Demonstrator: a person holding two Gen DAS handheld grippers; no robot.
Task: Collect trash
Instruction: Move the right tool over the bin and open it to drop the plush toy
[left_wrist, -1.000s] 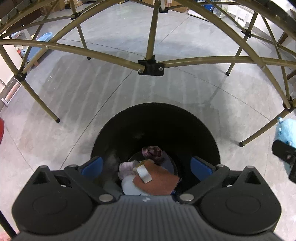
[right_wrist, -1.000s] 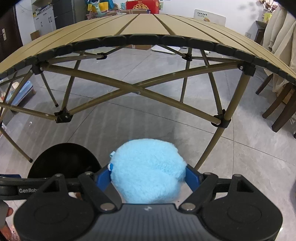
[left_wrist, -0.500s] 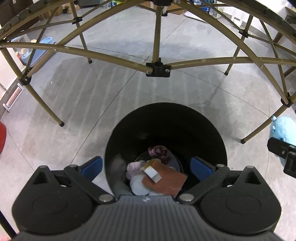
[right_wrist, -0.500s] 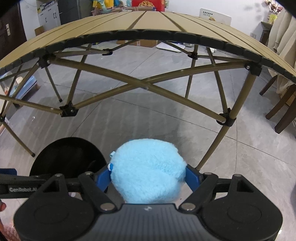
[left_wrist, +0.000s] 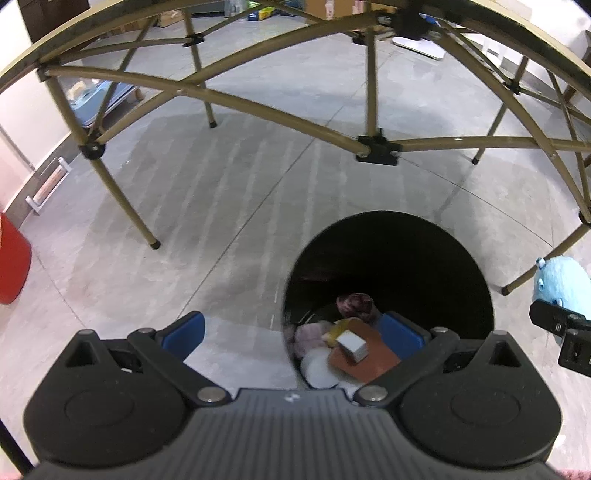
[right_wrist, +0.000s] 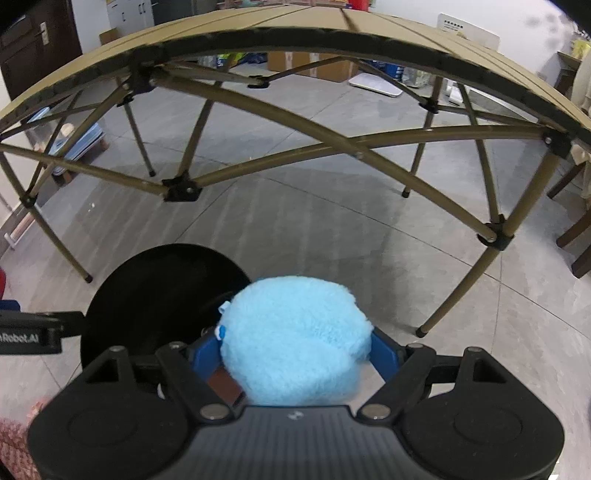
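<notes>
A black round bin (left_wrist: 388, 258) stands on the grey floor in front of the folding table. It holds a brown card (left_wrist: 373, 363), a small white block (left_wrist: 352, 345), a white disc (left_wrist: 319, 369) and a purple crumpled piece (left_wrist: 356, 302). My left gripper (left_wrist: 291, 332) is open above the bin's left rim, with nothing held. My right gripper (right_wrist: 295, 354) is shut on a fluffy light-blue ball (right_wrist: 295, 339), which hangs just right of the bin (right_wrist: 147, 288). The ball (left_wrist: 561, 280) also shows at the right edge of the left wrist view.
A tan folding table (right_wrist: 295, 48) with crossed legs (left_wrist: 376, 147) arches over the floor beyond the bin. A red object (left_wrist: 11, 266) sits at the far left. Dark chair legs (right_wrist: 576, 236) stand at the right. Boxes and clutter lie behind the table.
In the left wrist view the bin has slid from centre to the right, so my left gripper has moved left off it. The right gripper has carried the blue ball closer to the bin.
</notes>
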